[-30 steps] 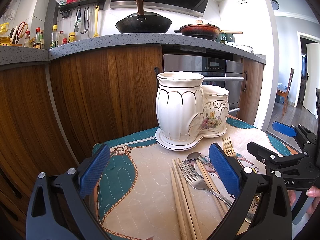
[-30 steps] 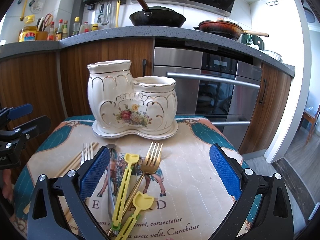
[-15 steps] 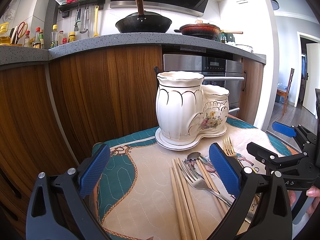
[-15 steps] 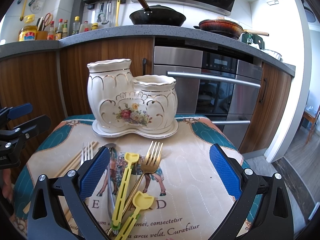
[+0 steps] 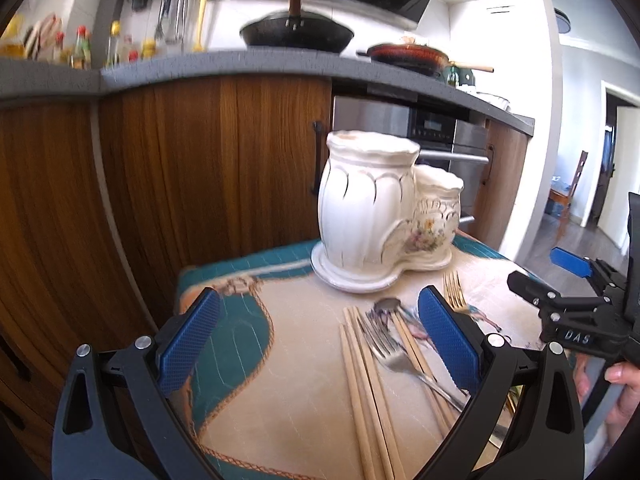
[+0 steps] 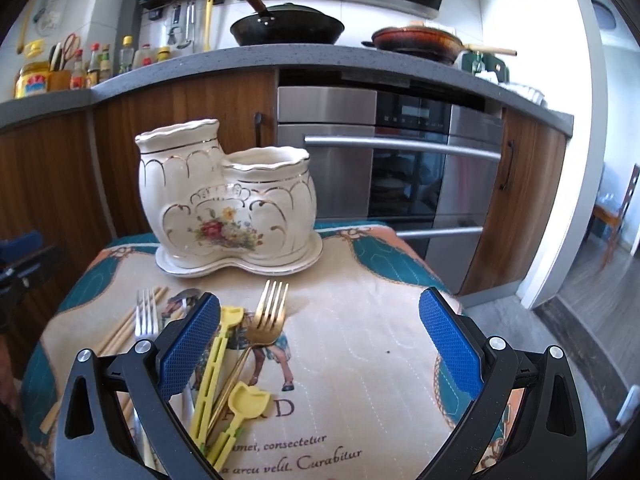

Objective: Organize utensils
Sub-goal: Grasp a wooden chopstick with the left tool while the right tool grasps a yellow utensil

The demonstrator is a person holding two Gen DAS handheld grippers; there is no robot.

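A cream two-pot ceramic holder [image 6: 228,216] [image 5: 380,216] stands at the back of a cloth-covered table, both pots showing nothing inside. In front of it lie wooden chopsticks [image 5: 364,384], a silver fork [image 5: 394,356] [image 6: 146,312], a gold fork [image 6: 266,320] [image 5: 452,290], a spoon [image 5: 387,304] and two yellow plastic utensils [image 6: 218,364]. My left gripper [image 5: 318,336] hangs open just above the cloth, left of the chopsticks. My right gripper [image 6: 318,344] is open over the cloth, its left finger [image 6: 188,344] beside the yellow utensils. Neither holds anything.
The table carries a quilted teal and beige cloth [image 6: 360,360] with printed text. Behind stand wooden cabinets [image 5: 200,168], a steel oven [image 6: 400,168] and a counter with pans [image 6: 286,26]. The right gripper's body and a hand [image 5: 616,396] show at the left view's right edge.
Both grippers have risen and tilted a little, so the holder sits lower in each view. The left wrist view is blurred by motion. The utensils have not moved.
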